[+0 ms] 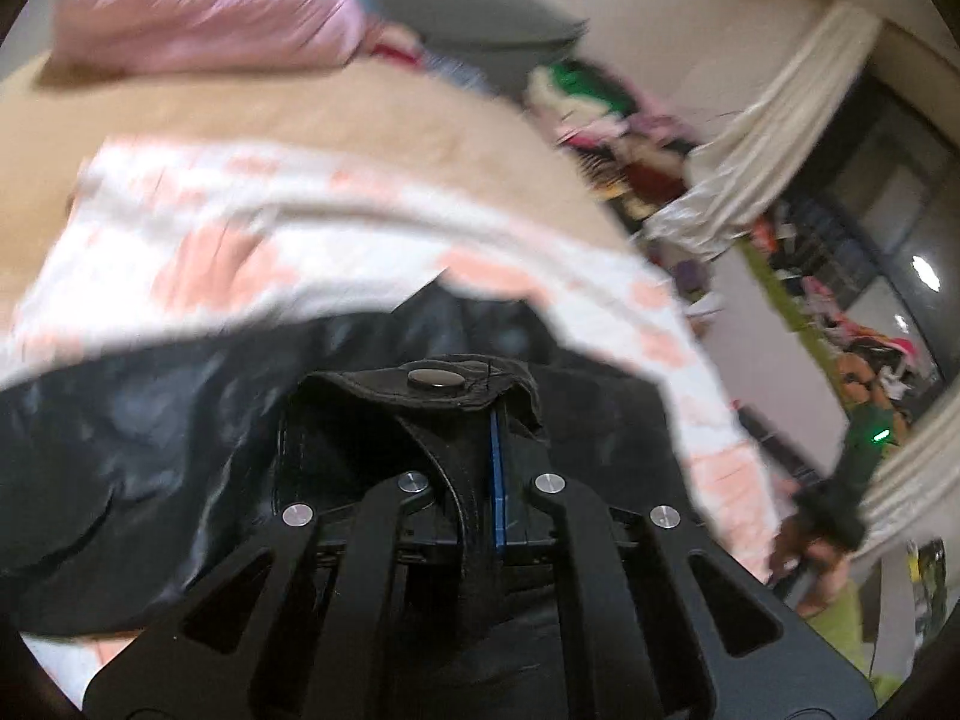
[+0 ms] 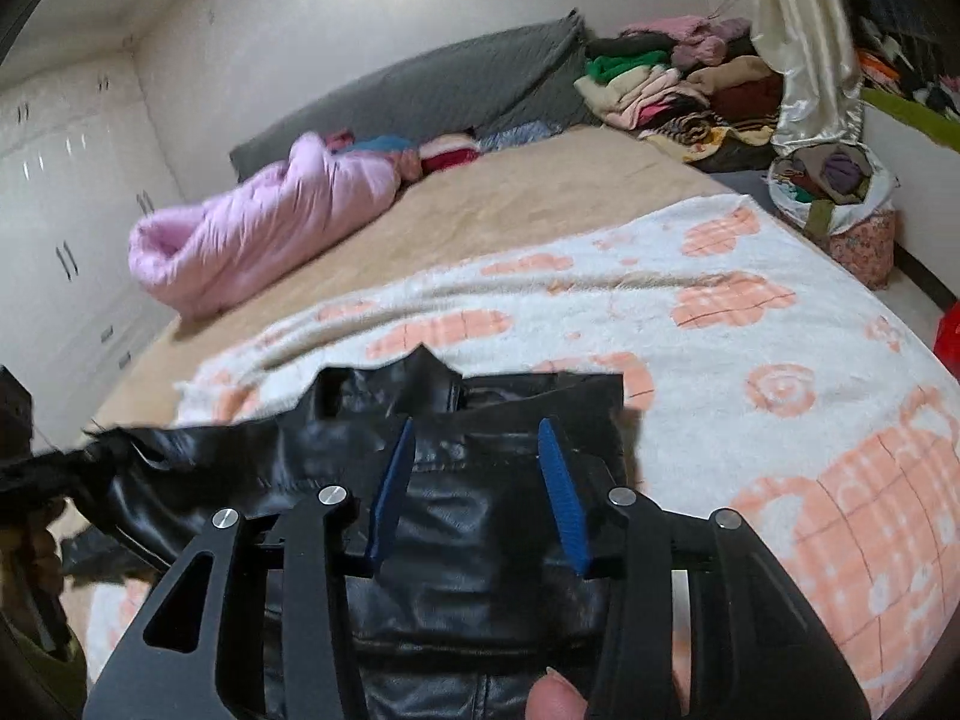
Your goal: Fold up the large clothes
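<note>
A black leather jacket (image 2: 480, 570) lies on a white blanket with peach flowers (image 2: 720, 312) spread over the bed. My right gripper (image 2: 478, 427) hovers just over the jacket's upper part. Its blue pads (image 2: 561, 498) stand apart and open, with leather below the gap and nothing pinched. In the left wrist view my left gripper (image 1: 498, 450) is shut on a black strap with a metal snap button (image 1: 432, 375), part of the jacket (image 1: 150, 420). That corner is lifted off the blanket (image 1: 240, 228). A thumb (image 2: 555, 699) shows at the right gripper's base.
A pink puffer coat (image 2: 270, 222) lies on the tan sheet (image 2: 540, 198) near the grey headboard cushion (image 2: 420, 84). Piled clothes (image 2: 672, 84) fill the far right corner, beside a bag of clothes (image 2: 834, 180) on the floor. White wardrobes (image 2: 60, 210) line the left wall.
</note>
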